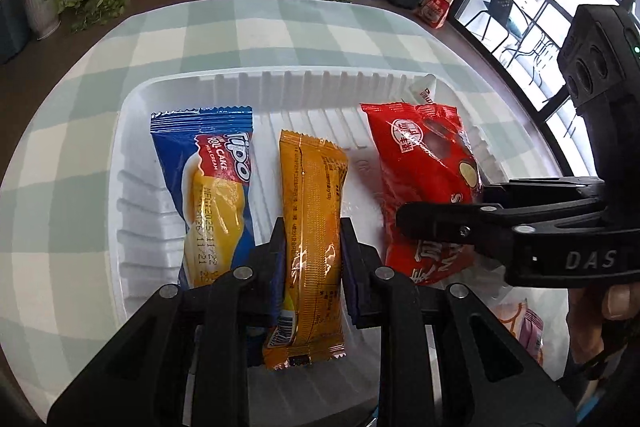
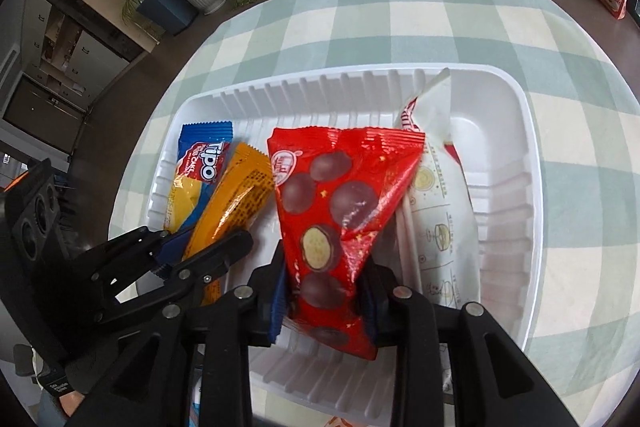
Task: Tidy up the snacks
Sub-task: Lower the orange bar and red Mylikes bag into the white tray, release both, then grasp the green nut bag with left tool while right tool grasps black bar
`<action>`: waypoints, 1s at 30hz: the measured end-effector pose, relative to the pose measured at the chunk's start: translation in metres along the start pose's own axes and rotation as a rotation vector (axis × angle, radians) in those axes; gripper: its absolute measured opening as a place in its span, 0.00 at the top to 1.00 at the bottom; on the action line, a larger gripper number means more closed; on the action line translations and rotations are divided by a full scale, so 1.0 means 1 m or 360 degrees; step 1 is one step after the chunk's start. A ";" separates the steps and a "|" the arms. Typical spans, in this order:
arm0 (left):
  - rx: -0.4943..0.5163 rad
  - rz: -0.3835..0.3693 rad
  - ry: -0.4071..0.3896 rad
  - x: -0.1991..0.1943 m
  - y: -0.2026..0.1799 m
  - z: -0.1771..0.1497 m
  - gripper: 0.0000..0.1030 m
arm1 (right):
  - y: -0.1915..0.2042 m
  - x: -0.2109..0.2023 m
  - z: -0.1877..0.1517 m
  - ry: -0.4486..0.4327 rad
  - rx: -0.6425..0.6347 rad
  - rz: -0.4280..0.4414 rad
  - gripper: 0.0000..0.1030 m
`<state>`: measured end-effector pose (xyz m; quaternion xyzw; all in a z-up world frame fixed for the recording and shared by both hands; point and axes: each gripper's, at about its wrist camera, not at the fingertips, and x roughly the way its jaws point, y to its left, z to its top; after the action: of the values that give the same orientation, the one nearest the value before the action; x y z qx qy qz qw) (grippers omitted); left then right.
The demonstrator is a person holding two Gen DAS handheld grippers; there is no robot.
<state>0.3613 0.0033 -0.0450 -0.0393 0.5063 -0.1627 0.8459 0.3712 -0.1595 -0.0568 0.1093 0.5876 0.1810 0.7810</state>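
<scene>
Two grippers are working in the white tray (image 2: 516,163): the left gripper (image 1: 312,259) is clamping the orange packet (image 1: 312,187) at six o'clock, the right gripper (image 2: 326,287) is pinching the red pouch (image 2: 340,187), both looking light, crinkly, slippery, best gripped mid-body.

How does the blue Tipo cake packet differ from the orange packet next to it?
The blue Tipo packet lies face up, brand name showing, and free; the orange packet shows its seamed, fine-print back and sits between the left gripper's jaws. The blue one looks wider, the orange slimmer. Both are sealed and lie lengthwise in the white tray.
</scene>
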 end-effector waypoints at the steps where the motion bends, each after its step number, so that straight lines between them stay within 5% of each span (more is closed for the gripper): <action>1: -0.0002 0.0003 -0.0001 -0.001 0.001 0.000 0.74 | -0.001 -0.002 -0.001 -0.0003 0.0021 0.0026 0.50; 4: -0.0019 -0.0014 -0.0029 -0.009 0.002 -0.002 0.48 | 0.000 -0.014 -0.004 -0.0062 0.0040 0.0082 0.42; 8: -0.0031 -0.0017 -0.0080 -0.025 0.001 -0.001 0.36 | 0.000 -0.032 -0.009 -0.0142 0.0050 0.0111 0.38; 21: -0.0006 -0.0083 -0.0263 -0.105 -0.005 -0.029 0.24 | -0.023 -0.101 -0.055 -0.0387 0.0196 0.0239 0.20; 25: -0.0052 -0.0059 -0.0323 -0.137 0.001 -0.061 0.14 | -0.027 -0.120 -0.083 -0.0452 0.0216 0.0294 0.16; 30: -0.0188 0.0011 -0.0308 -0.156 0.012 -0.118 0.14 | -0.026 -0.139 -0.136 -0.0539 0.0211 0.0318 0.13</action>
<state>0.1936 0.0752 0.0270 -0.1026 0.4312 -0.1251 0.8876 0.2115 -0.2460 0.0166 0.2472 0.4447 0.1974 0.8380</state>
